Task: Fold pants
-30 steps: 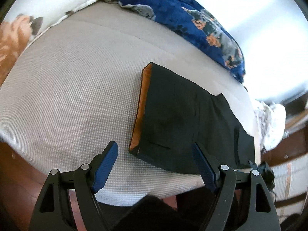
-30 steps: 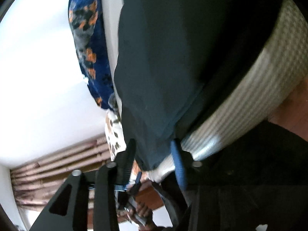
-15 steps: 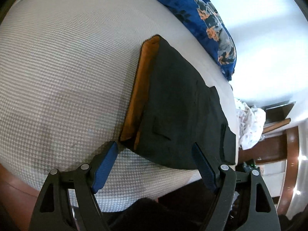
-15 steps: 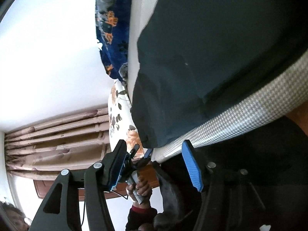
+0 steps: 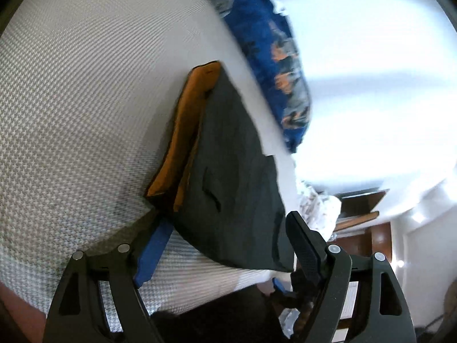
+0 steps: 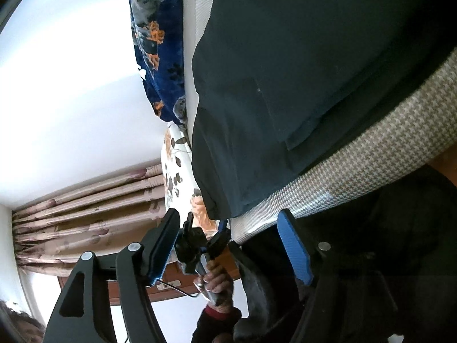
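Dark pants (image 5: 228,171) with an orange lining at the waistband (image 5: 182,131) lie folded on a bed covered in white-grey houndstooth cloth (image 5: 71,100). My left gripper (image 5: 225,251) is open, its fingers straddling the near waist corner of the pants at the bed's front edge. In the right wrist view the pants (image 6: 300,71) fill the upper right. My right gripper (image 6: 228,243) is open and empty, just off the bed edge (image 6: 357,165) below the pants' corner. The left gripper (image 6: 205,243) and the hand holding it show between its fingers.
A blue floral blanket (image 5: 274,43) lies along the far side of the bed against a white wall. A white floral pillow (image 6: 177,171) sits at the head. Patterned curtains (image 6: 85,214) hang behind. A wooden nightstand with crumpled white cloth (image 5: 322,208) stands beside the bed.
My left gripper has moved in closer to the pants' waist corner. My right gripper has opened, let go of the pants' edge and drawn back a little from the bed edge.
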The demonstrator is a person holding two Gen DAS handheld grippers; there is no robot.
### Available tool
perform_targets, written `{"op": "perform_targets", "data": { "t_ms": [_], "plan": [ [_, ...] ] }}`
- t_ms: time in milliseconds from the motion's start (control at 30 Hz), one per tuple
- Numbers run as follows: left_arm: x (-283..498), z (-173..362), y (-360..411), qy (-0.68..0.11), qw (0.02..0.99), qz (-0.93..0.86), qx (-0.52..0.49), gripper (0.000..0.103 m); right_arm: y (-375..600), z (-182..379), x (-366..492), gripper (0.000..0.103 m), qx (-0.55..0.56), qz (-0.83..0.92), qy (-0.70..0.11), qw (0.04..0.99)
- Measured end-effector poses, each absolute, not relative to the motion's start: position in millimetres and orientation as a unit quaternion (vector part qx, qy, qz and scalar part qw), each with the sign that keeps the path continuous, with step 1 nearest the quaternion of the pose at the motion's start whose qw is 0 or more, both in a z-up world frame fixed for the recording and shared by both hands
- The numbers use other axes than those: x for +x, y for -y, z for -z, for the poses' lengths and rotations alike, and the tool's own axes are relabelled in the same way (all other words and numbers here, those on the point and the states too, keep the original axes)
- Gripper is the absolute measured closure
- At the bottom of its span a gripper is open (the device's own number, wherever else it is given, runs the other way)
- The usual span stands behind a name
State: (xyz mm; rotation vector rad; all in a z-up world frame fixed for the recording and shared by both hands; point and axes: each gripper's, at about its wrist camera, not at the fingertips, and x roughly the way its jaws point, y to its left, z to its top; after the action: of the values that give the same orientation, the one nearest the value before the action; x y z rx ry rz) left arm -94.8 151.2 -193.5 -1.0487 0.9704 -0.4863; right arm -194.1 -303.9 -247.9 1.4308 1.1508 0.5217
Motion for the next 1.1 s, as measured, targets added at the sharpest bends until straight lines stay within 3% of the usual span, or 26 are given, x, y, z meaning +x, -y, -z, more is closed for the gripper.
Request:
{"op": "perform_targets", "data": {
  "t_ms": [200,500,767,833,867,900,967,1100],
  "plan": [
    [-96.0,200.4,-162.0,-0.409,0.714,0.244,-0.513,0.023,302.5,253.5,-193.2,0.029,0.617,-0.221,-0.493,0.573],
    [-86.6,201.4,-155.6,-0.462,0.702,0.191,-0.507,0.023,301.9,257.2,-194.7,0.026,0.622,-0.220,-0.491,0.569],
    [-76.2,208.4,-147.0,-0.473,0.667,0.126,-0.562,0.023,300.8,259.0,-196.0,0.025,0.622,-0.221,-0.491,0.569],
    [-73.3,206.3,-141.1,-0.483,0.676,0.106,-0.546,0.028,300.9,259.2,-195.9,0.025,0.621,-0.222,-0.491,0.569],
    [-72.8,206.4,-139.4,-0.489,0.680,0.099,-0.538,0.039,301.0,259.5,-195.9,0.025,0.621,-0.222,-0.491,0.569],
    [-71.9,208.2,-137.3,-0.495,0.681,0.094,-0.531,0.057,301.3,259.6,-195.8,0.025,0.621,-0.223,-0.492,0.568],
    [-70.0,215.2,-133.2,-0.513,0.683,0.084,-0.514,0.078,301.2,259.6,-195.4,0.024,0.621,-0.224,-0.491,0.568],
    [-66.5,198.5,-117.8,-0.512,0.736,0.076,-0.437,0.081,301.3,260.8,-195.1,0.024,0.623,-0.223,-0.490,0.567]
  ]
}}
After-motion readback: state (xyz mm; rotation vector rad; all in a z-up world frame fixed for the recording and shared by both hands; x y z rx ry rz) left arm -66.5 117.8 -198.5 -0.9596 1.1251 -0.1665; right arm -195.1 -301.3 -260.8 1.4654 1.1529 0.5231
